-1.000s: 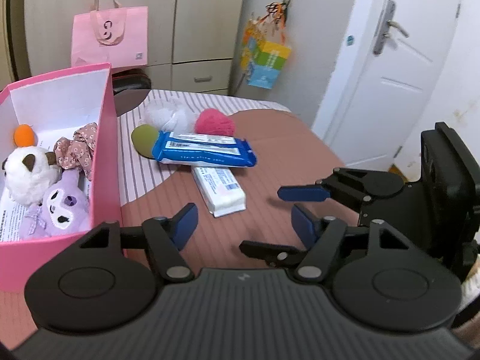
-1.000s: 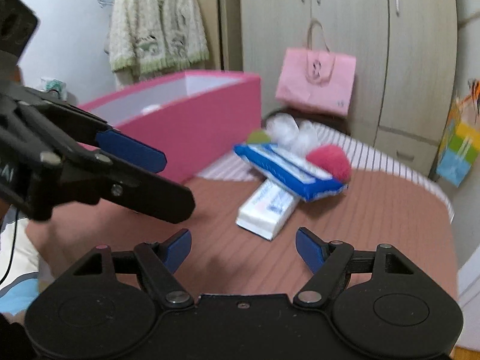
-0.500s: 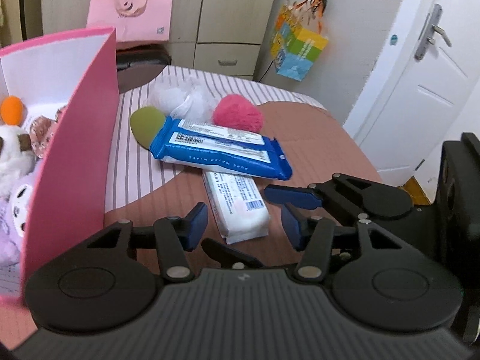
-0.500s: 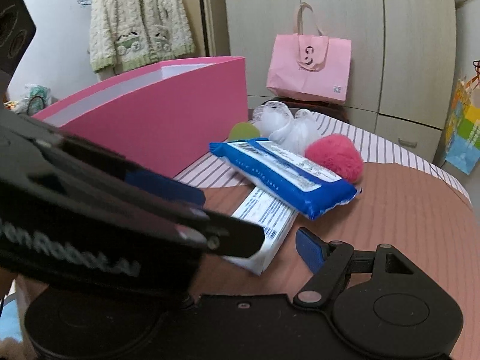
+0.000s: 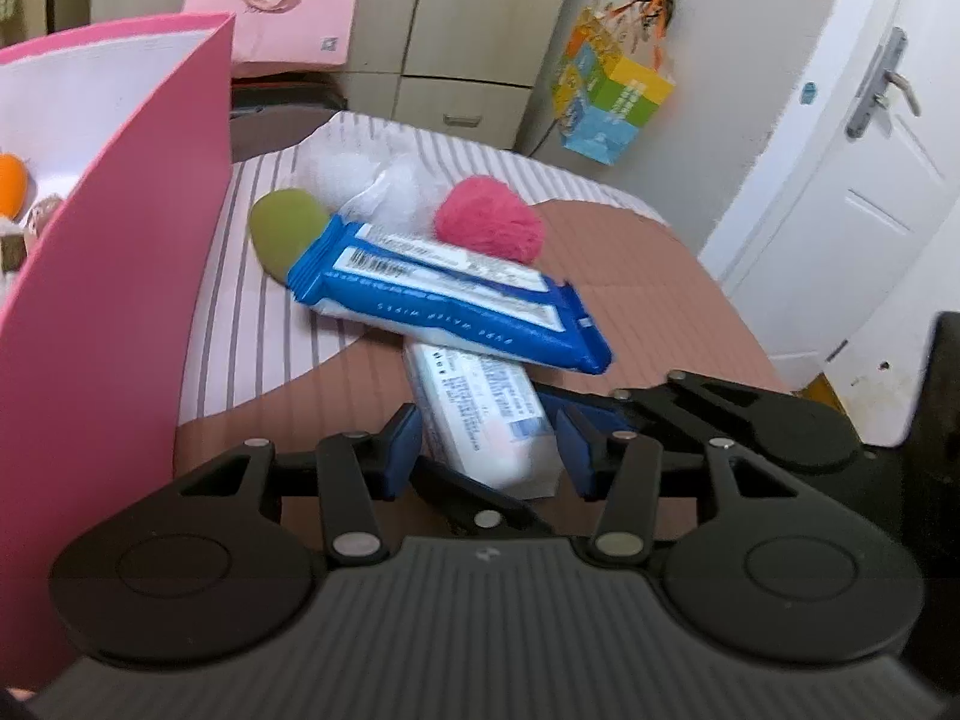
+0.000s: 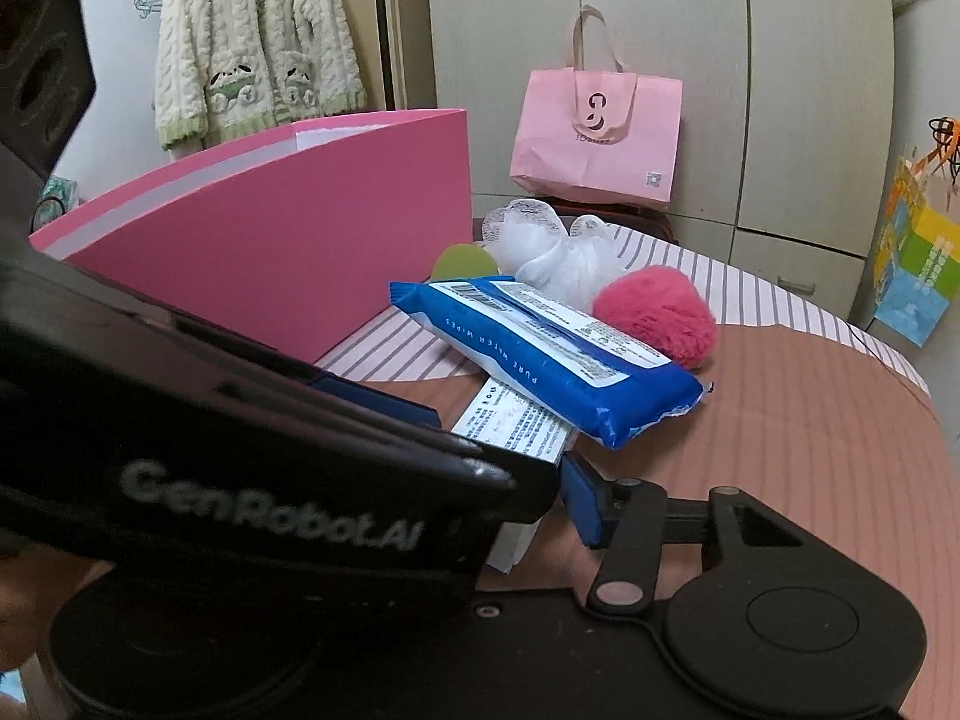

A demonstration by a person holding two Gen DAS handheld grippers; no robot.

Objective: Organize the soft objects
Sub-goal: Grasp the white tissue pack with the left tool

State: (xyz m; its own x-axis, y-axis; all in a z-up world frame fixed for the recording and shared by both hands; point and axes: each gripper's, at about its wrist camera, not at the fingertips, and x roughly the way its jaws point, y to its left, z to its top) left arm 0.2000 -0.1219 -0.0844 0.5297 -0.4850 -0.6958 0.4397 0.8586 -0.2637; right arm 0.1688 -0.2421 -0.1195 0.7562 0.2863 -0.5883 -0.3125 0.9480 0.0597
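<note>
A white tissue pack lies on the brown mat, its far end under a blue wet-wipes pack. My left gripper straddles the white pack's near end, jaws closing, both blue pads against its sides. My right gripper comes in from the right at the same spot, its jaws closing with a gap still showing. Its right fingertip sits beside the pack, and the left gripper's body hides the other one. Behind lie a pink puff, a white mesh sponge and a green sponge.
A tall pink box stands close on the left, with an orange toy just showing inside. A pink paper bag leans on the cupboards behind. A white door is at the right. A cardigan hangs at the back left.
The left gripper has moved forward and down onto the white pack, and its jaws have narrowed around it. The right gripper's jaws have narrowed too. The box's inside has slid mostly out of view.
</note>
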